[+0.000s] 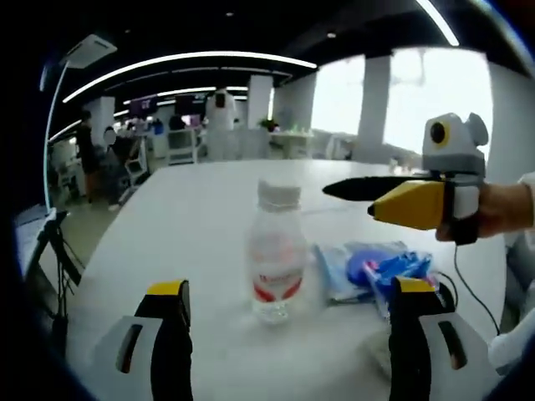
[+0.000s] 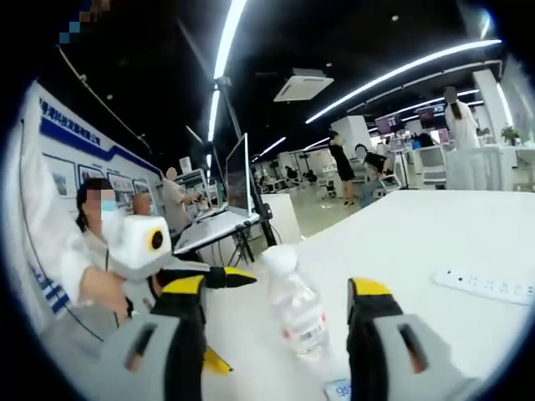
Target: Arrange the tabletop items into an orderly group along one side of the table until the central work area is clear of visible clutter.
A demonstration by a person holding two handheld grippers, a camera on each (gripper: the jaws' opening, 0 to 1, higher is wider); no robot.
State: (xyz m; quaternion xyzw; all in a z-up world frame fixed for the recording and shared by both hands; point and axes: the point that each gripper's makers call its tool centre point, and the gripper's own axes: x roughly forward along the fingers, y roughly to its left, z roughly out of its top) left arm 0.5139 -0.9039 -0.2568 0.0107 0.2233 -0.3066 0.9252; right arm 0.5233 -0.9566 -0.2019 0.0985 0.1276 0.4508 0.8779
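A clear plastic bottle (image 1: 274, 259) with a white cap and red label stands upright on the white table (image 1: 192, 217). It is just ahead of my left gripper (image 1: 291, 286), whose jaws are open and wide apart with nothing held. A blue and white packet (image 1: 376, 267) lies right of the bottle. My right gripper (image 1: 349, 199) hovers above the table beyond the packet, held by a hand. In the right gripper view the bottle (image 2: 297, 313) stands ahead between the open jaws of my right gripper (image 2: 276, 288), untouched. The left gripper (image 2: 234, 322) is at the left.
A white power strip (image 2: 485, 286) lies on the table at the right. A black cable (image 1: 468, 284) runs past the packet. A screen on a stand (image 2: 238, 180) and a tripod (image 1: 54, 242) stand off the table's edge. People and desks are in the background.
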